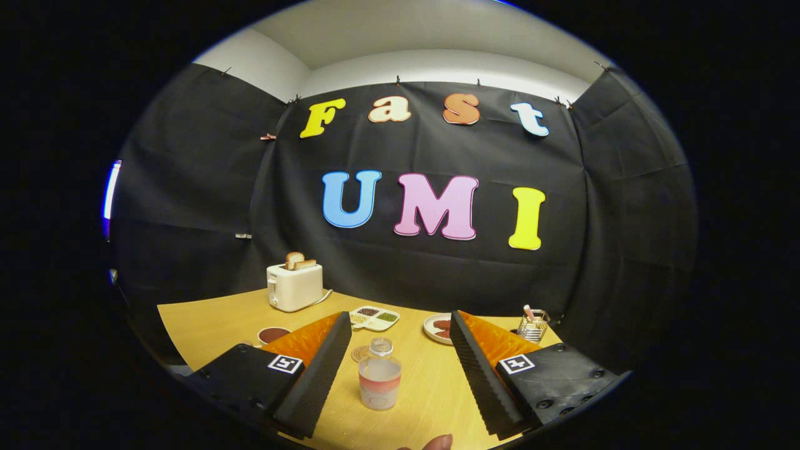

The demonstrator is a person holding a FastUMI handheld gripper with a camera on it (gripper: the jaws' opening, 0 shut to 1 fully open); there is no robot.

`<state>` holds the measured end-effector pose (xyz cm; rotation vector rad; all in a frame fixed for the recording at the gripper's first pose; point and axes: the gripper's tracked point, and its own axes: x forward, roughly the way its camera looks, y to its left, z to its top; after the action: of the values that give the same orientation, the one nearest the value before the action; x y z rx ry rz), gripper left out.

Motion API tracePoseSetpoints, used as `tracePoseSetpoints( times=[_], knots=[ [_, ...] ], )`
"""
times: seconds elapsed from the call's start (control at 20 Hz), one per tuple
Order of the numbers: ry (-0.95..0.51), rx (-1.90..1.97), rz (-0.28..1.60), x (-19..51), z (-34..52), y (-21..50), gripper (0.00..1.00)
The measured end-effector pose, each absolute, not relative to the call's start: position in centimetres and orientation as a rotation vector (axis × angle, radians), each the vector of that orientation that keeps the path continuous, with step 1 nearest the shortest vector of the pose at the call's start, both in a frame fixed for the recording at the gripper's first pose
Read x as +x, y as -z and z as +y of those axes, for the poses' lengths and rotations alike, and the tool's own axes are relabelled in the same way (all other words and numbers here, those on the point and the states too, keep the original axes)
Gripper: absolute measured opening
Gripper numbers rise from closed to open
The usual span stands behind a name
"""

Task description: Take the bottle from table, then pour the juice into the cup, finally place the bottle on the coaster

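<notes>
Your gripper (395,362) is spread wide, its fingers either side of the upright bottle (379,382) on the desk (206,319), touching nothing; the coaster (360,354) lies just behind.

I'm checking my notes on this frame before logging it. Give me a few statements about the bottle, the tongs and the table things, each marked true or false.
1. The bottle stands upright on the table, between the two fingers of the tongs. True.
2. The tongs are shut on the bottle. False: the fingers stand wide apart and neither touches it.
3. The coaster lies just behind the bottle. True.
4. The toaster is empty. False: slices of bread stick out of its top.
5. The bottle lies on its side on the coaster. False: it stands upright on the bare table in front of the coaster.
</notes>
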<state>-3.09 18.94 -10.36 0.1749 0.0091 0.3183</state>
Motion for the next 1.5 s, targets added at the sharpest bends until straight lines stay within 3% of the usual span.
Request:
tracePoseSetpoints(
  times=[0.45, 1.0, 1.1, 1.25, 1.5],
  knots=[
    [-0.237, 0.226, 0.16, -0.1, 23.4, 21.5, 0.98],
    [-0.153, 0.262, 0.246, 3.7, 25.5, 26.4, 0.98],
    [-0.146, 0.264, 0.267, 3.9, 26.0, 26.5, 0.94],
    [-0.1, 0.214, 0.304, 4.1, 25.3, 26.6, 0.78],
    [-0.068, 0.07, 0.265, 4.3, 24.1, 22.3, 0.75]
  ],
)
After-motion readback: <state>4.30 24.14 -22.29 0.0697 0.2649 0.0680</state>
